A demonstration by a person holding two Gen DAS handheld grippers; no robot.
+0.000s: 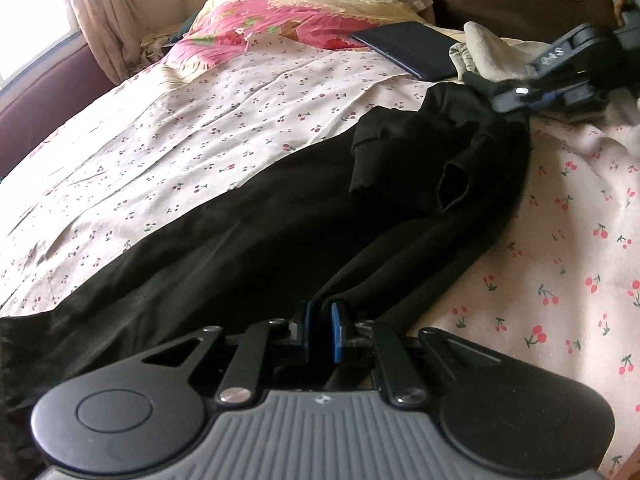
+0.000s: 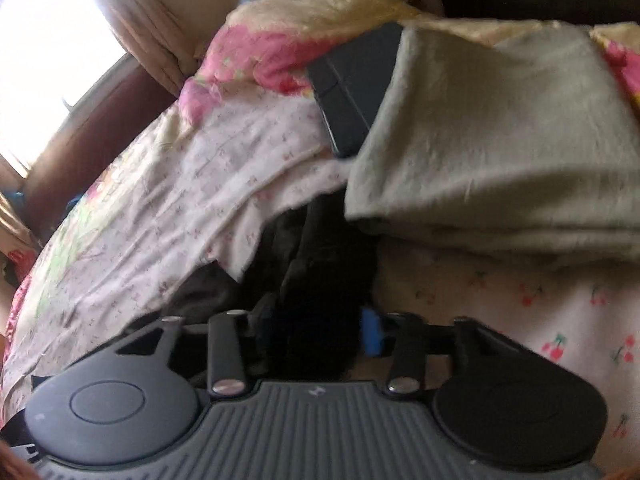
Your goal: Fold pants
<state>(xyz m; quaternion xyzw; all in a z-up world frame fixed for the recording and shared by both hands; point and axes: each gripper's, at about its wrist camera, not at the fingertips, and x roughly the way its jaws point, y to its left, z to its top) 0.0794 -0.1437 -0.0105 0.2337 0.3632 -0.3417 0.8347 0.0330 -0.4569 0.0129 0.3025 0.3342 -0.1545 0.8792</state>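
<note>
Left wrist: black pants lie lengthwise on the cherry-print sheet, one leg end doubled back on top, cuff up. Left gripper has jaws nearly together, pinching a ridge of pants fabric at the near end. Right gripper sits at the pants' far end, just beside a dark tablet

Right wrist: blurry. Right gripper jaws are narrow, clamped on bunched black pants, just below a folded beige cloth

Step looks like both ends gripped, mid-fold. Next move likely needs both ends lifted together, one carried over the other, keeping edges aligned
</note>
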